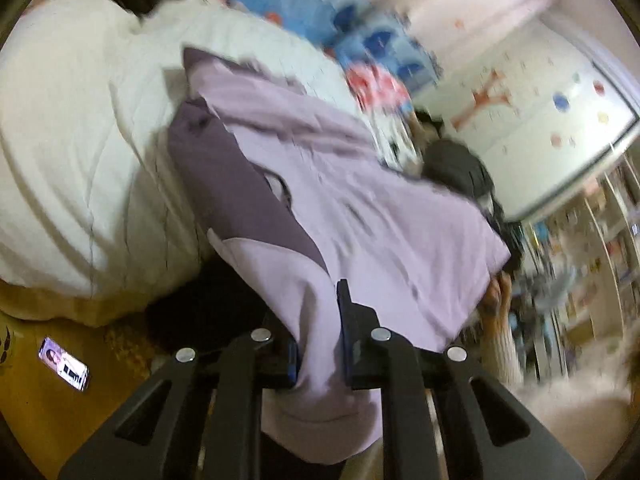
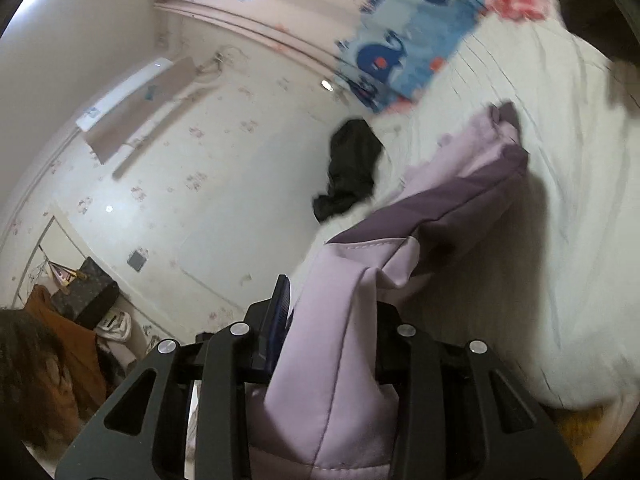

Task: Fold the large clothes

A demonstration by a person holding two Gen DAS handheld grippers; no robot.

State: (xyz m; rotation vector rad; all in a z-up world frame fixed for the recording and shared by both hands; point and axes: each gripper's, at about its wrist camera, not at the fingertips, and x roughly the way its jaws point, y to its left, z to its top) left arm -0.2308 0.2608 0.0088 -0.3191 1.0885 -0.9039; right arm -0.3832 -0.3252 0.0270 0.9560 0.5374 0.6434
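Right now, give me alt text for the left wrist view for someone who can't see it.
The left hand-held gripper is shut on a two-tone lilac and dark purple fabric garment, which spreads over a white quilted bed cover. A blue patterned blanket lies beyond, and a lit phone sits on the yellow-brown floor.

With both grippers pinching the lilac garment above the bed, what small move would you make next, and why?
Probably lower both grippers together to lay the lilac garment flat on the white bedding. The left gripper and right gripper each clamp a bunched edge, and the cloth hangs partly lifted.
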